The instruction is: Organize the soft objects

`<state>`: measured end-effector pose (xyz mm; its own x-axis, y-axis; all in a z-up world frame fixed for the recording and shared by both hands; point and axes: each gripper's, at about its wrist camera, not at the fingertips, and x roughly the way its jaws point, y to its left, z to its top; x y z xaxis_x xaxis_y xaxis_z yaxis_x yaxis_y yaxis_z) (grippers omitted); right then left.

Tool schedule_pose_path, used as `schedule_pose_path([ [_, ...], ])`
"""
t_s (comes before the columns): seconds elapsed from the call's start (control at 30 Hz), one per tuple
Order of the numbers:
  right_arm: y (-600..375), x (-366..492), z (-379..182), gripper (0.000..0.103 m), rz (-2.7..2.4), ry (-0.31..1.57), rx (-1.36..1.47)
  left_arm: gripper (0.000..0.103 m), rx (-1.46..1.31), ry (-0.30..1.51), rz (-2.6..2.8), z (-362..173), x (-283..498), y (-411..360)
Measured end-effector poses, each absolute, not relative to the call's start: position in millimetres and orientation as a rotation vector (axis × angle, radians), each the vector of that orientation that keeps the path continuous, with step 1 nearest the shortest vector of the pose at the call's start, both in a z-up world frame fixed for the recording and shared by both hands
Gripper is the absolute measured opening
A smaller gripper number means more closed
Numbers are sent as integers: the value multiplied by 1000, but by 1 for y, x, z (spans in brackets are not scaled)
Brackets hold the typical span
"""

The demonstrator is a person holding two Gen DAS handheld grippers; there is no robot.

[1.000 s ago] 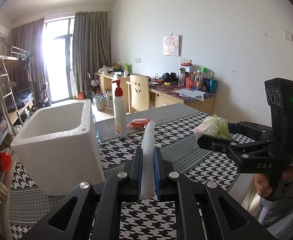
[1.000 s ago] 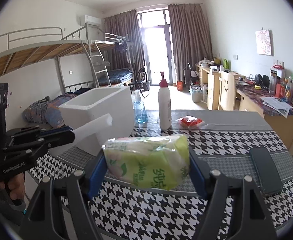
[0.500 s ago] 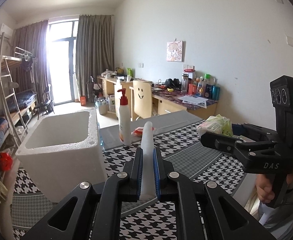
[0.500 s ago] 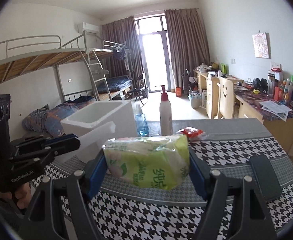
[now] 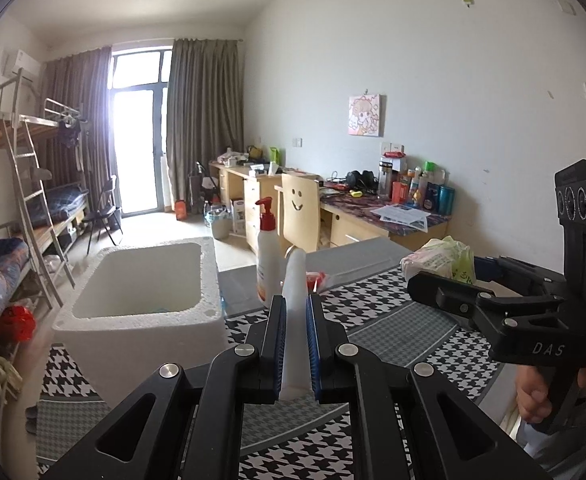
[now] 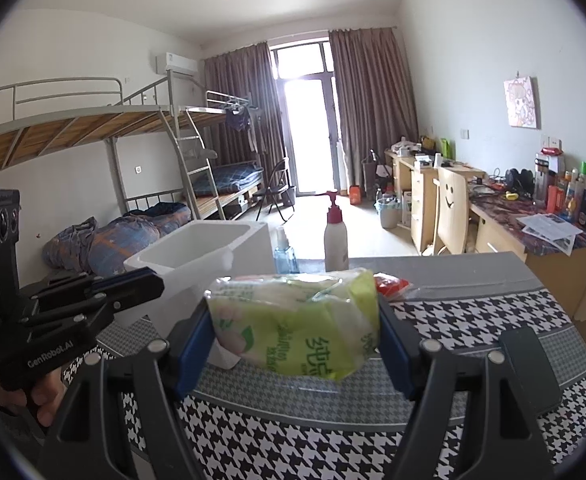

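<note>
While my left gripper (image 5: 295, 344) clamps a white foam strip (image 5: 294, 320) at lower centre, my right gripper (image 6: 299, 344) grips a green tissue pack (image 6: 297, 330). At centre left, the white foam box (image 5: 141, 280) stands open on the houndstooth table (image 5: 393, 320); something bluish shows low inside, too hidden to name.

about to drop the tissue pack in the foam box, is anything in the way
The left gripper, shut on a white foam piece, hangs between the tissue pack and the foam box. Nothing covers the box's open top.
</note>
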<state>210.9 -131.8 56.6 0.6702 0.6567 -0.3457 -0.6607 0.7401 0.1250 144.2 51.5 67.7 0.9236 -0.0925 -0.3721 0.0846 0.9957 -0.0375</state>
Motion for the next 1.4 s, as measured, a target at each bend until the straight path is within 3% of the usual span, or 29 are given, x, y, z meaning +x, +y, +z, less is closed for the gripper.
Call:
schedule_pose_path([
  [1.4,-94,237,77,78,792,385,-27,7,-34,361,18,86,170,92],
])
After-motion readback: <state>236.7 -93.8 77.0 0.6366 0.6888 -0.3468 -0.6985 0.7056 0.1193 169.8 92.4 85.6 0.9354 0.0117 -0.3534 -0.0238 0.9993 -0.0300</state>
